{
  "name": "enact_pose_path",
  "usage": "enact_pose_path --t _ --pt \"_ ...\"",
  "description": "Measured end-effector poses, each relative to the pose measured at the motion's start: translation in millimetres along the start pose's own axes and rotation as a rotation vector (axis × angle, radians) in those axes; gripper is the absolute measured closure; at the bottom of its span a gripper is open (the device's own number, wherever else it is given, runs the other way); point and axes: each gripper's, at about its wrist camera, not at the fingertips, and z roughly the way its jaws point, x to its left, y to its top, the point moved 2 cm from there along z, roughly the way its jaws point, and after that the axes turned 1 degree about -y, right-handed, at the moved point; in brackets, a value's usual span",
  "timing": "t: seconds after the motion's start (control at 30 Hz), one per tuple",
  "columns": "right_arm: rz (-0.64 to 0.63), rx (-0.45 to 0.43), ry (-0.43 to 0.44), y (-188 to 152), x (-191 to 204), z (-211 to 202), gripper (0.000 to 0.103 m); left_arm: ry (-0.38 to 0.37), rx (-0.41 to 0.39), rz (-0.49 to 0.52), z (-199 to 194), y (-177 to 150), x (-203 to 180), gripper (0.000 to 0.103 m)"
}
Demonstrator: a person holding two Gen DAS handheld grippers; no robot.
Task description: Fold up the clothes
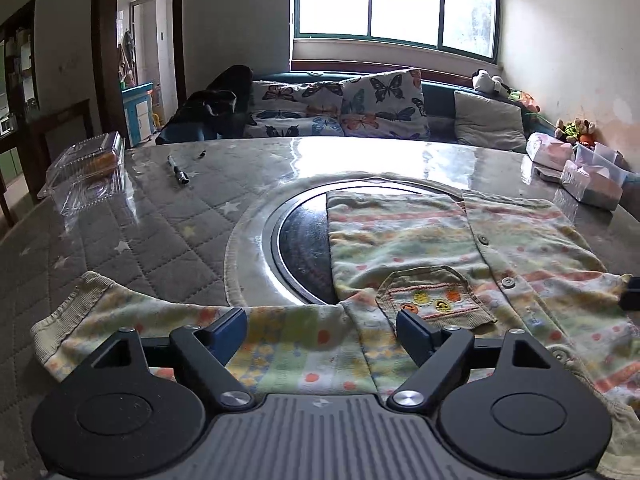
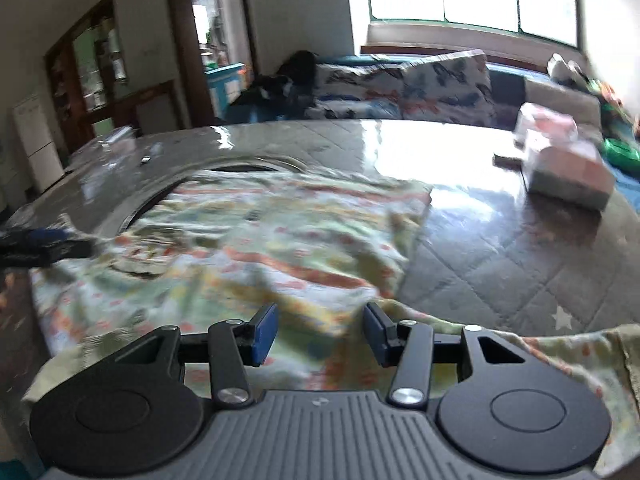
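The left gripper (image 1: 320,330) hangs with its blue-padded fingers (image 1: 228,330) spread wide above the near sleeve of a child's patterned cardigan (image 1: 420,240), nothing between the pads. The cardigan, pale green and yellow with orange dots and stripes, lies spread on the quilted table cover (image 1: 160,232); its small embroidered chest pocket (image 1: 434,294) sits just beyond the left gripper's right finger, and a row of buttons runs up the front to the right of the pocket. The far part of the garment is folded over and covers the right half of the round black cooktop (image 1: 300,240) set into the table.

In the blurred right wrist view, the right gripper (image 2: 320,334) also has its fingers parted, with nothing pinched, over the near edge of the cardigan (image 2: 260,240), whose other sleeve trails off to the right of it.

Left of the cooktop, farther back, lie a black marker (image 1: 178,170) and a clear plastic clamshell box (image 1: 86,170). Right of it stand pink-and-white boxes (image 1: 592,178). Beyond the table are butterfly-print cushions (image 1: 380,104) below a window (image 1: 396,4).
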Motion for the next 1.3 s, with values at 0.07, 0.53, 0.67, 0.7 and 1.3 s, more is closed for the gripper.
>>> enact_pose_path --t 0.07,0.53,0.67,0.7,1.3 --pt "0.03 0.01 -0.017 -4 -12 6 0.056 -0.003 -0.003 0.001 -2 1 -2 0.019" --pt "0.16 -0.035 -0.189 -28 -78 -35 0.054 -0.056 -0.011 0.023 -7 11 -20 0.009" --pt "0.189 -0.035 -0.301 -40 -103 -53 0.049 -0.071 -0.011 0.029 -7 12 -26 0.009" --pt "0.198 -0.032 -0.338 -45 -111 -57 0.049 -0.076 -0.01 0.028 -8 12 -28 0.007" --pt "0.271 -0.042 -0.509 -67 -155 -78 0.046 -0.136 0.018 0.085 -10 13 -69 0.0"
